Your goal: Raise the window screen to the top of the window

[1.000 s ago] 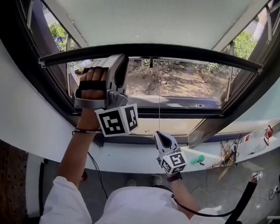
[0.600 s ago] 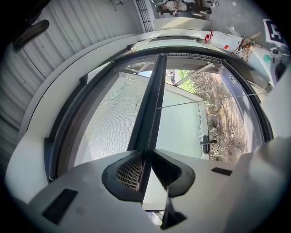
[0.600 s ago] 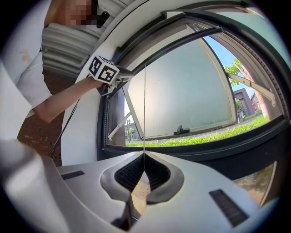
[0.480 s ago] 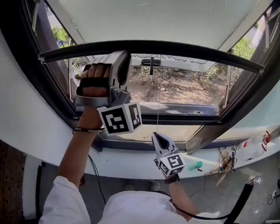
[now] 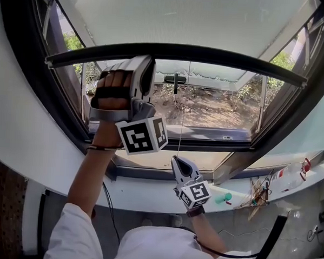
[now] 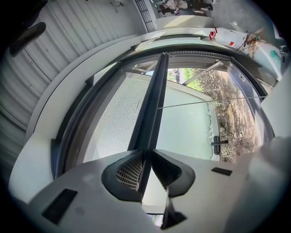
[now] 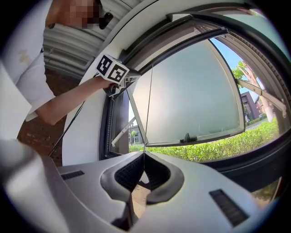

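The window screen (image 5: 173, 18) is pale mesh with a dark bottom bar (image 5: 220, 54) arching across the head view. My left gripper (image 5: 147, 71) is shut on that bar left of its middle; in the left gripper view the bar (image 6: 154, 100) runs straight into the jaws of the left gripper (image 6: 146, 152), with the mesh (image 6: 113, 113) beside it. A thin pull cord (image 5: 183, 116) hangs from the bar's middle. Lower down, my right gripper (image 5: 177, 160) is shut on the cord (image 7: 148, 104), which runs into the pinched tips of the right gripper (image 7: 144, 154).
Behind the screen, the outward-tilted glass pane with its handle (image 5: 175, 79) stands open over bare ground. The dark window frame (image 5: 60, 110) surrounds the opening. On the white sill (image 5: 148, 193) at right lie a green object (image 5: 225, 198), a bottle (image 5: 295, 168) and some sticks.
Both grippers have risen. The screen's bottom bar sits higher in the window, and more of the open pane and its handle shows beneath it.
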`<state>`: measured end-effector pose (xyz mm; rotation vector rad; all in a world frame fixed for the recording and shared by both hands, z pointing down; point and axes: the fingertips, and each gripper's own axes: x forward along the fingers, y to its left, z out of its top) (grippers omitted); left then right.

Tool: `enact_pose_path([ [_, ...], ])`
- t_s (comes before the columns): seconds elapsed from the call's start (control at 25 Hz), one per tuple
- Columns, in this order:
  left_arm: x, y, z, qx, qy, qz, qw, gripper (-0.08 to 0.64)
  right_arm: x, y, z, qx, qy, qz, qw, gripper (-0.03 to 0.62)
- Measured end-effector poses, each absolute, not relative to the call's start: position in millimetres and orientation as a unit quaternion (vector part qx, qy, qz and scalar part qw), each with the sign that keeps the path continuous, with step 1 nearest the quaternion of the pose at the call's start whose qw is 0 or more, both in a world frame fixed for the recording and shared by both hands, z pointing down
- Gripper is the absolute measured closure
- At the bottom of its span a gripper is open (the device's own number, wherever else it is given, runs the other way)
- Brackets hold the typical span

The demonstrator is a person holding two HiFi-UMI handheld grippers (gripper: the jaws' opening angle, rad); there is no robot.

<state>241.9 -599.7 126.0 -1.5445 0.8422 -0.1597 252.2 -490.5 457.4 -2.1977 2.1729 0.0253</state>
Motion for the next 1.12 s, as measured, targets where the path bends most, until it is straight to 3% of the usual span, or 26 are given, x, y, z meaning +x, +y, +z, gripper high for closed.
enact_pose_path([
  [1.12,242,-598,65,-0.654,0.391,-0.048,0.645,0.512,261,-497,397,-0.711,0.699,0.049,0.060,0.603],
])
